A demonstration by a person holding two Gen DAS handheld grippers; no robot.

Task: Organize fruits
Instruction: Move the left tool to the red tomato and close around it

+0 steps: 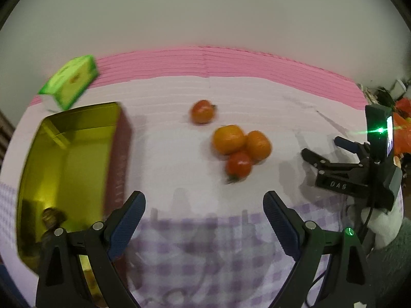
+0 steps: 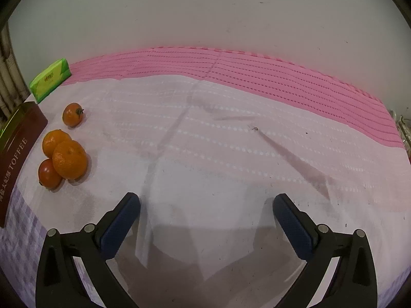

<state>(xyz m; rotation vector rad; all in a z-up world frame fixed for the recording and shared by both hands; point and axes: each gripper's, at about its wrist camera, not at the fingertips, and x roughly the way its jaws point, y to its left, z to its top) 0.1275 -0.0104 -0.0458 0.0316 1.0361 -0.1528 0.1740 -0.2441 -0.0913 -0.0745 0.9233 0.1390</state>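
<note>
Both the left gripper (image 1: 204, 202) and right gripper (image 2: 206, 205) gape wide, empty. Round orange mandarins (image 1: 228, 139) look light, soft-skinned; grip gently across the middle.

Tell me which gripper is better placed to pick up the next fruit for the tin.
Left, probably. The left gripper is open and points at the fruit cluster, with the open tin beside it. The right gripper, also open, faces bare cloth, with the fruit far off to its side.

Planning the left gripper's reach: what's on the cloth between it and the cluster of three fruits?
Nothing. In the left wrist view, bare cloth separates the open left gripper from the fruit cluster.
</note>
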